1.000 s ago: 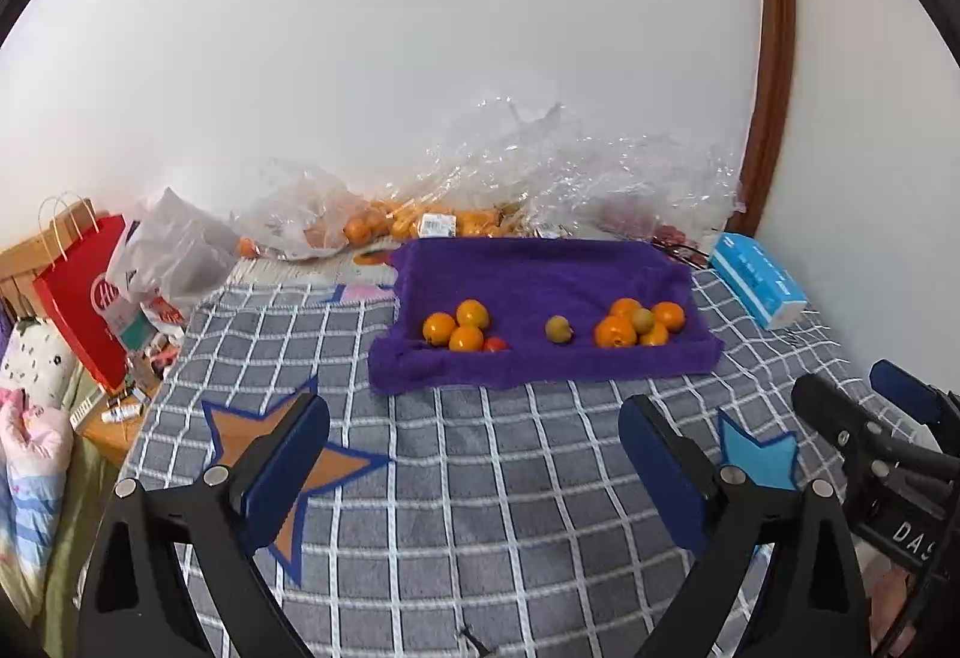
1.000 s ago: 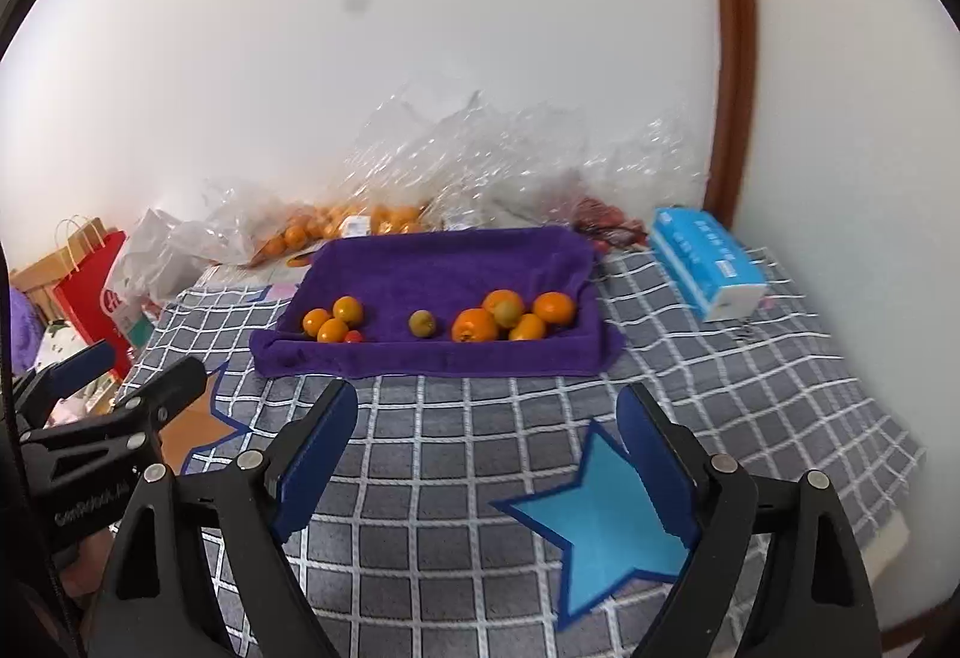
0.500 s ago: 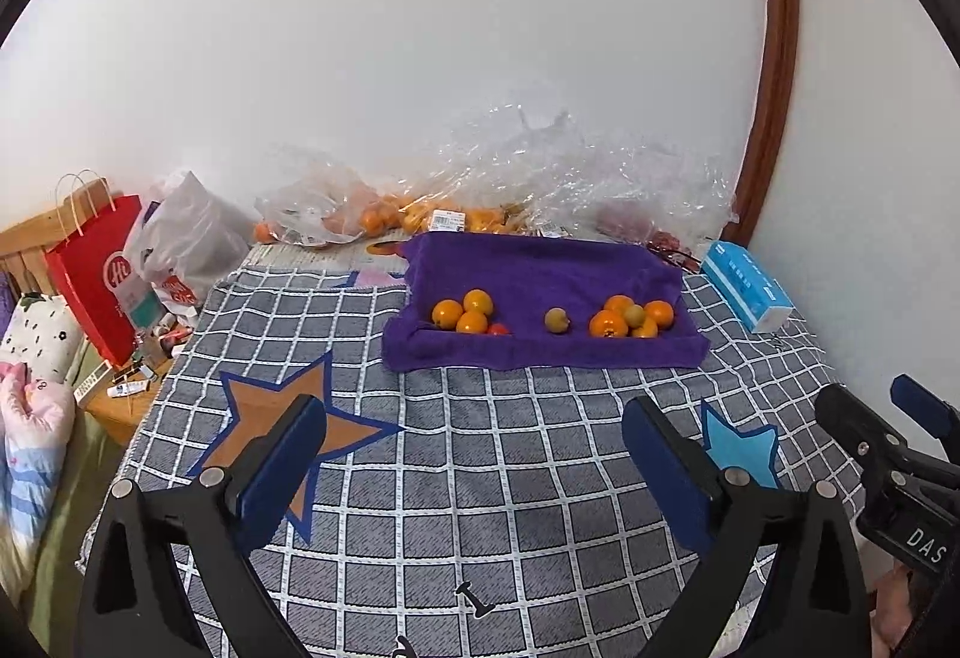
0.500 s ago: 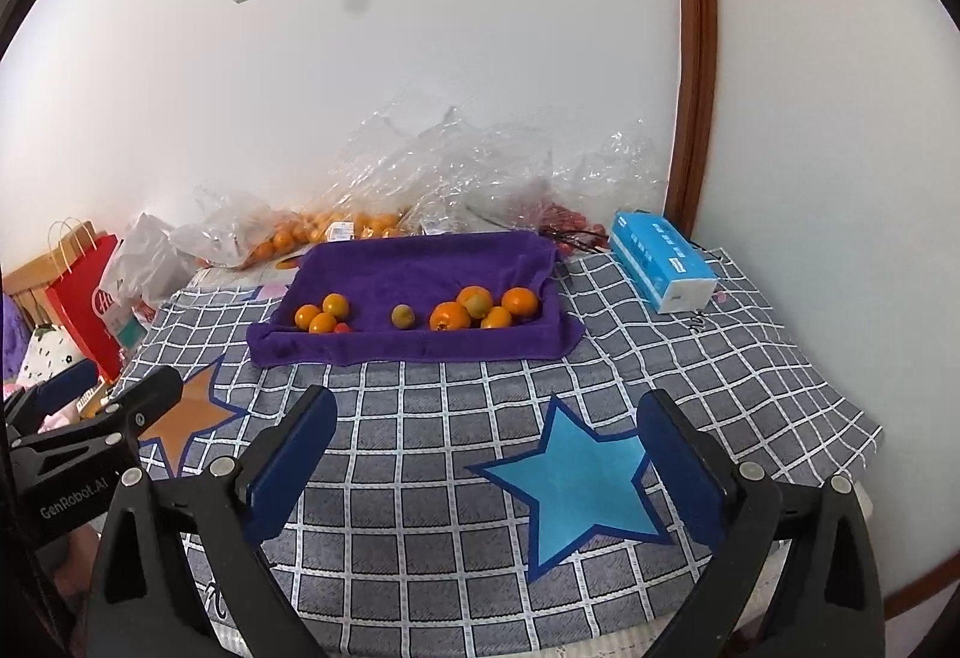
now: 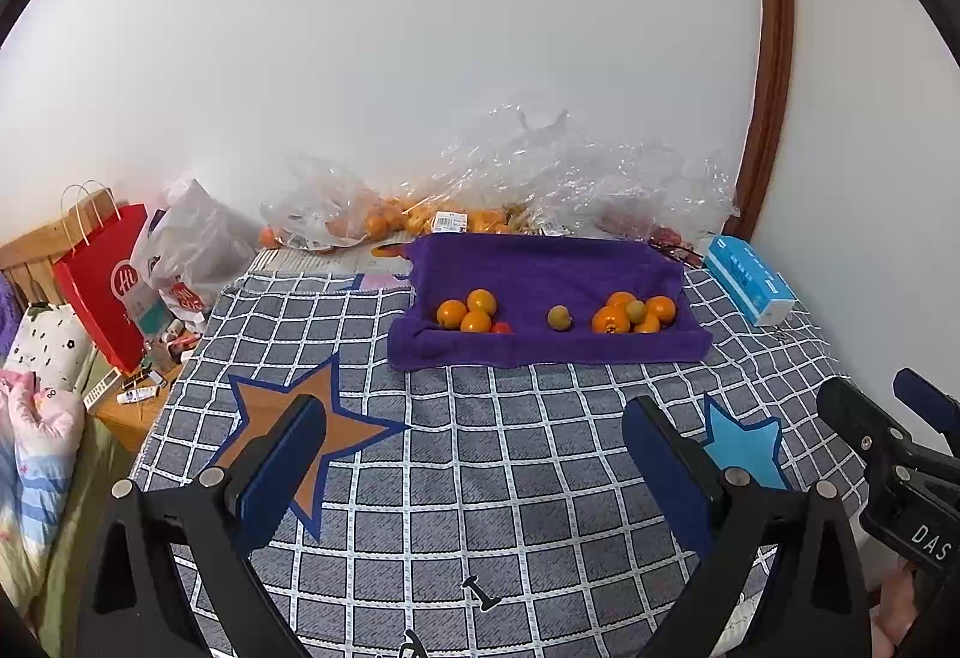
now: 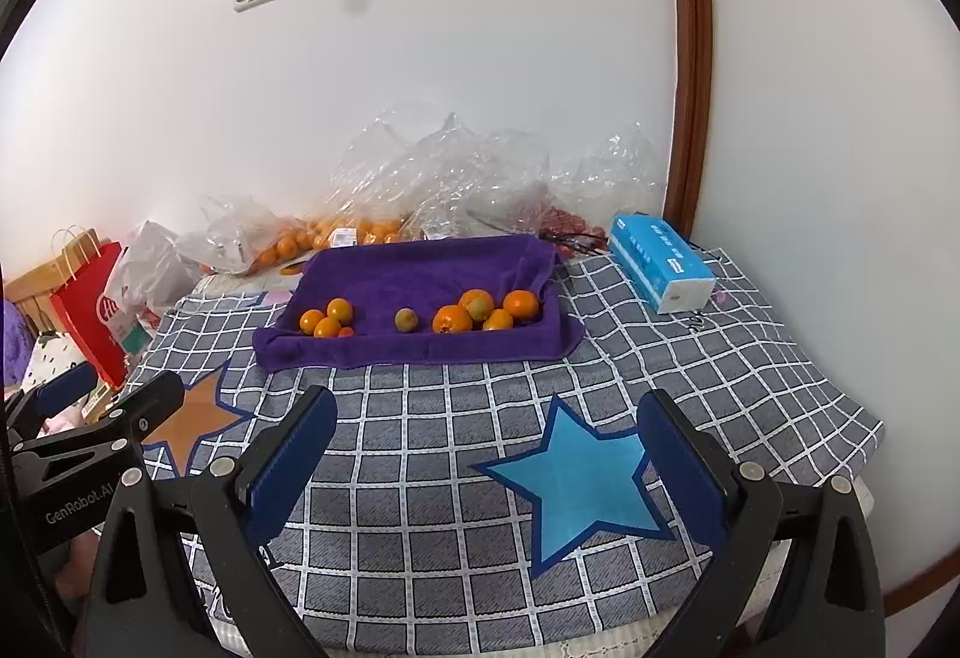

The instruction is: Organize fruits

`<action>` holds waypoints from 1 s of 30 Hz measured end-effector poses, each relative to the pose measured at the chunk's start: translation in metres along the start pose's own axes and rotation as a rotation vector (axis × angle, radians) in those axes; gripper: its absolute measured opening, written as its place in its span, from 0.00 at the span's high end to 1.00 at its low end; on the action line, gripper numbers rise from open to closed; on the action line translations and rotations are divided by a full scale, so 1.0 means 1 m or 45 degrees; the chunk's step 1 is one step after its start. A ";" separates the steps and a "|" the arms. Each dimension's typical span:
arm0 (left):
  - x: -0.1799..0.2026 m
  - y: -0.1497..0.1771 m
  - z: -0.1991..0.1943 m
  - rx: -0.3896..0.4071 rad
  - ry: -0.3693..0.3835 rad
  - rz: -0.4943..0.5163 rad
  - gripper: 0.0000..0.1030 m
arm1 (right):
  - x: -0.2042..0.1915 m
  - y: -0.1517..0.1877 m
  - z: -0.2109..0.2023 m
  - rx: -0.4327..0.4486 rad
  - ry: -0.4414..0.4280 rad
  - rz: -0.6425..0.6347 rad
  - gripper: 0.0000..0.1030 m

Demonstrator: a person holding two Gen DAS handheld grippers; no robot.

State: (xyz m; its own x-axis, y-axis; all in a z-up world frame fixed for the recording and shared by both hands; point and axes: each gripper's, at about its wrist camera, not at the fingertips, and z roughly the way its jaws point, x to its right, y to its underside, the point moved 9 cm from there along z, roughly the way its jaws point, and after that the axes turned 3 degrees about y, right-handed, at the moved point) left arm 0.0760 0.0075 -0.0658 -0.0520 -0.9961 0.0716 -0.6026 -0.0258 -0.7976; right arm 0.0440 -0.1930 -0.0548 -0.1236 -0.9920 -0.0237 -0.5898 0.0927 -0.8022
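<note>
a: where's the fruit?
b: on the purple towel point(image 5: 540, 268): three oranges point(image 5: 467, 311) and a small red one at its left, a greenish fruit point(image 5: 559, 318) alone in the middle, a cluster point(image 5: 633, 312) at the right.
a: and the tools?
b: left tool point(image 5: 474, 454) and right tool point(image 6: 487, 442) both gape wide over the checked cloth point(image 6: 420, 418), holding nothing, well short of the towel.

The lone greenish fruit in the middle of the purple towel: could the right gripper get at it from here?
Probably yes. The right gripper is open and empty, only bare checked cloth lies before the towel, and the greenish fruit sits apart from both piles.
</note>
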 end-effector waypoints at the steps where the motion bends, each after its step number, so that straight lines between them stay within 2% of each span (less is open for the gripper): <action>1: 0.000 0.000 0.000 -0.001 0.005 -0.003 0.03 | 0.000 0.000 0.000 0.003 0.007 0.000 0.04; 30: 0.001 -0.001 -0.005 0.002 0.023 -0.016 0.03 | 0.001 0.004 -0.003 0.005 0.023 -0.026 0.04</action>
State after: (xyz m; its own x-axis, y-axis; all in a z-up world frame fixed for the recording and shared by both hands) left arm 0.0730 0.0073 -0.0618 -0.0589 -0.9940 0.0922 -0.6021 -0.0383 -0.7975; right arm 0.0392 -0.1936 -0.0560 -0.1257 -0.9921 0.0032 -0.5893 0.0720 -0.8047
